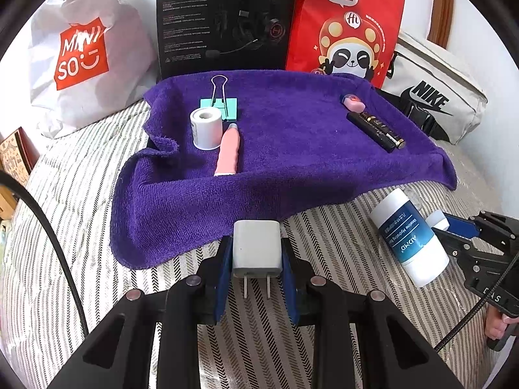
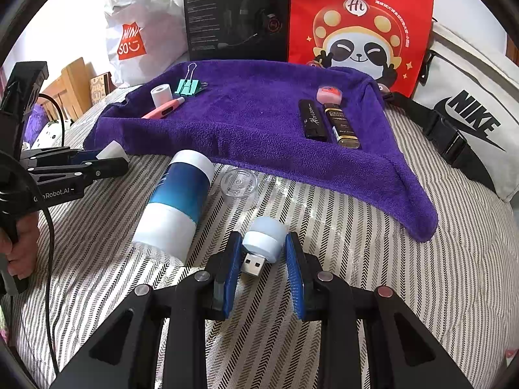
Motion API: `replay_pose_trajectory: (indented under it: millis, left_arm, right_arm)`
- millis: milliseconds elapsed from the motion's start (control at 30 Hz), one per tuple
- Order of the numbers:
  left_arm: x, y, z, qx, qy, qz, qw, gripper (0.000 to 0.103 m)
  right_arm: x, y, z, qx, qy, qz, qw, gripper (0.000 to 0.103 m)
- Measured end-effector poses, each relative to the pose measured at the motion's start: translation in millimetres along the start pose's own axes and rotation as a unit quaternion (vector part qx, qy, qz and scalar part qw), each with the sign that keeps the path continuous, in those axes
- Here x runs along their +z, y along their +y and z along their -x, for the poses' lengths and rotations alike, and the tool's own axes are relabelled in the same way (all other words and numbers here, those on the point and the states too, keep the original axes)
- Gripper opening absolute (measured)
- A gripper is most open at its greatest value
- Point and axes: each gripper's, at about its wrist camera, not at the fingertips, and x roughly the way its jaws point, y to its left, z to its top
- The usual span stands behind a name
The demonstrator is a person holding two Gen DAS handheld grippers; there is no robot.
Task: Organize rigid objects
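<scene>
Surface: striped bedcover [image 2: 421, 275], purple towel [image 1: 292, 149] spread beyond both tongs.
Left gripper [image 1: 257, 253]: fingers clamped on white charger plug [image 1: 256, 248], prongs pointing back.
Right gripper [image 2: 264, 253]: fingers part-open around small USB lamp [image 2: 264, 241]; contact unclear.
Ahead-left of right gripper: blue-white tube [image 2: 176, 201].
Far, on towel: tape roll [image 1: 206, 128], binder clip [image 1: 222, 103].

Left tongs [image 1: 257, 256] are clamped on something white; right tongs [image 2: 264, 259] stand apart, level, forward.
</scene>
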Motion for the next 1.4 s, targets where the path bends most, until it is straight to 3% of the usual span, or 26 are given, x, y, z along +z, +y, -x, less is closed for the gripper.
replay_pose_trajectory:
  millis: [200,1400]
  left_arm:
    - [0.1,-4.0,-0.5,0.017,0.002,-0.014,0.9997,0.026]
    - [1.1,-8.0,-1.6,0.026,0.003,-0.017,0.9995,0.027]
  right_arm:
    - [0.1,1.3,-0.2,-0.003,0.000,0.003,1.000,0.028]
    - [0.2,0.6,-0.1,-0.002,0.000,0.002,1.000,0.028]
